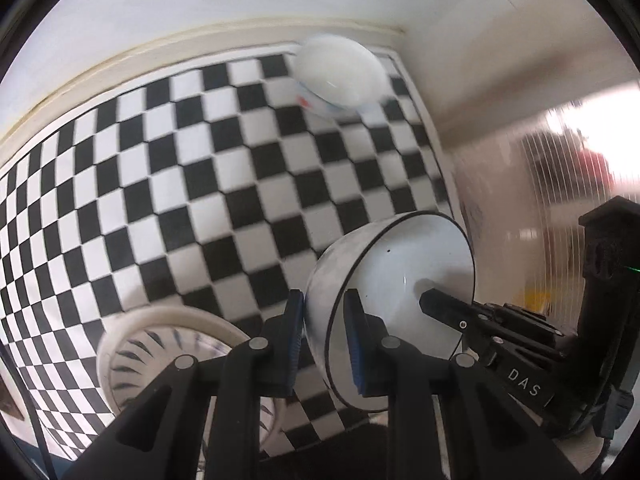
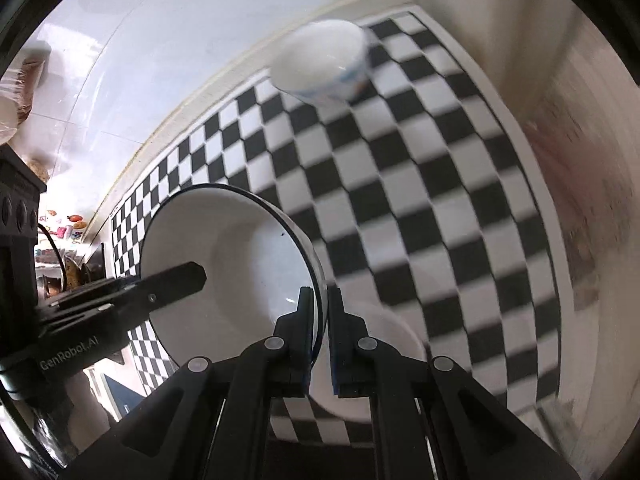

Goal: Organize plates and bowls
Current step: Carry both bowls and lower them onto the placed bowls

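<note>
We read "DAS" on the right gripper (image 1: 440, 304) and "GenRobot.AI" on our left gripper (image 1: 324, 344). Both pinch one white bowl's (image 1: 404, 280) rim, left at 6 o'clock, above the checkered table (image 1: 180, 184).

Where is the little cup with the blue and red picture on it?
The cup sits at the far end of the checkered mat, near the wall, beyond the black-rimmed bowl both grippers hold.

Wide bare checkered mat (image 1: 180, 184) ahead of me, free to pass. Blocking: blue-patterned bowl (image 1: 340, 76) at far edge by wall (image 1: 460, 60), striped plate (image 1: 132, 356) near-left, black-rimmed bowl (image 1: 400, 300) right at my fingers, white bowl (image 2: 380, 360) beneath it.
</note>
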Tool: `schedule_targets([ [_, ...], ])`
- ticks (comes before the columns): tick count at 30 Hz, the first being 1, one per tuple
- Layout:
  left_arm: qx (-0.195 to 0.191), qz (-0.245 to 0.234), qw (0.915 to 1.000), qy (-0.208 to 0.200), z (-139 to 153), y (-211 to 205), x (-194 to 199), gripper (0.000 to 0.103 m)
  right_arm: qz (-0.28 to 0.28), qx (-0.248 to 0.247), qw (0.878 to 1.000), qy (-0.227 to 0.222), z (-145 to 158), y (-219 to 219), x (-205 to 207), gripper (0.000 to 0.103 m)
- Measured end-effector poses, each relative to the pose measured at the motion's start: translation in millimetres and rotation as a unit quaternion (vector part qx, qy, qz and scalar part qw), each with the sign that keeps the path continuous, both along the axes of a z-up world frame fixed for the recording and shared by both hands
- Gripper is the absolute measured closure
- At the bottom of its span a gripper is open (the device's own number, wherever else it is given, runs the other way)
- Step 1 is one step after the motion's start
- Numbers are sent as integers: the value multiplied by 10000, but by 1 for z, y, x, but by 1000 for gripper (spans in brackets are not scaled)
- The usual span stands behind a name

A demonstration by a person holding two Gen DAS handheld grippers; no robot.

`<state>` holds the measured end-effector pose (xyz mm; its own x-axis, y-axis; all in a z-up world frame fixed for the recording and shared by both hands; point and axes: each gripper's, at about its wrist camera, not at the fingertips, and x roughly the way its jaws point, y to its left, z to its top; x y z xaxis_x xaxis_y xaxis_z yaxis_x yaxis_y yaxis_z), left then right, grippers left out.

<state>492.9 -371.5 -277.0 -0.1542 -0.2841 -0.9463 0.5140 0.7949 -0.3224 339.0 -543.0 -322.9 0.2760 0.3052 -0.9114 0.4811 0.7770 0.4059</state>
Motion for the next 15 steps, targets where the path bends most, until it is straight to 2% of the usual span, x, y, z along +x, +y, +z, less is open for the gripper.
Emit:
schedule_targets([
  [3, 71, -244, 9997, 61, -4, -7, -21, 85, -138, 58, 9998, 109, -5, -5, -32, 95],
  [7, 239, -376, 9987, 256, -29, -25, -45, 85, -201, 110, 9993, 287, -19, -12, -61, 95],
  [15, 630, -492, 9953, 548, -71, -38, -61, 85, -182, 193, 9980, 580, -52, -11, -74, 95],
])
